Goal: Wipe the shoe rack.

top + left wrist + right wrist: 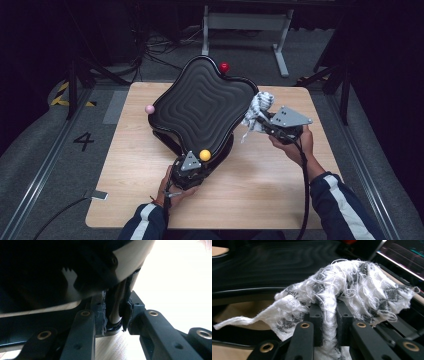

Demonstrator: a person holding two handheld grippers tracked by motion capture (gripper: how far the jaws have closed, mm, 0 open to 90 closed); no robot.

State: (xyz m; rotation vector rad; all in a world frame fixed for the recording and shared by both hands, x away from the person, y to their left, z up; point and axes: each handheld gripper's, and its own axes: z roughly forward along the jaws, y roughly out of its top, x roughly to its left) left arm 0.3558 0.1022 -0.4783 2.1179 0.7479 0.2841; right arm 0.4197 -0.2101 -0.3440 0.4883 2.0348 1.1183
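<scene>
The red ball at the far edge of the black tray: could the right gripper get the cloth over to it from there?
Probably yes: the right gripper, shut on the cloth, is beside the tray, with open space toward the red ball.

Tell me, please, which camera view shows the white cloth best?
The right gripper view: the cloth sits close up, its frayed threads and grey pattern clear, pinched in the right tool. The high view shows it small, bunched at the black tray's right edge. The left gripper view gives the tray's rim, not the cloth.
</scene>
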